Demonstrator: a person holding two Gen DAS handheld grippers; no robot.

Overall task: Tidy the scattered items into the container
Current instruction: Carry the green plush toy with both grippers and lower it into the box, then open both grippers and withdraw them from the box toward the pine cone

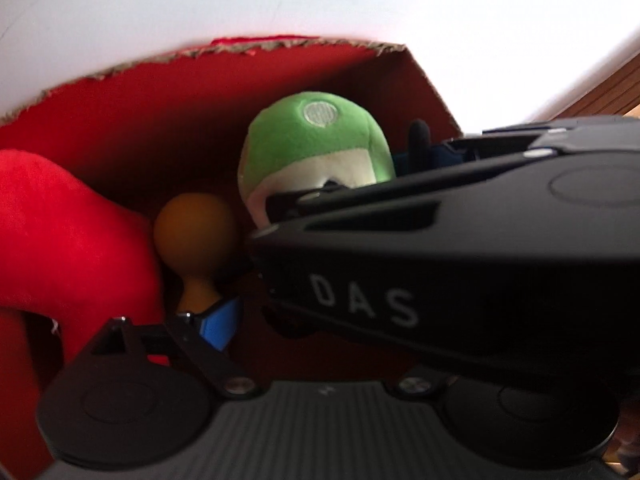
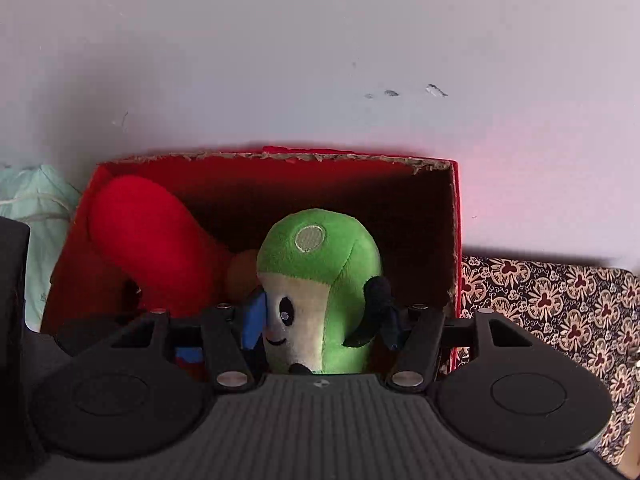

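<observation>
right gripper [image 2: 318, 320] has its fingers [image 2: 254, 320] closed on the green plush [image 2: 320, 264], held low inside the red box [image 2: 456, 216] toward its right wall; red plush [image 2: 156, 236] fills the left side w/ an orange bulb [image 1: 194, 232] between; left gripper [image 1: 218, 320]: can't tell how far open, blue pad near the bulb; judgement: lower till plush rests on the box floor, then release w/o snagging the torn rim.

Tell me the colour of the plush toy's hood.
Bright green, with a cream face below; the plush toy shows best in the right wrist view.
</observation>
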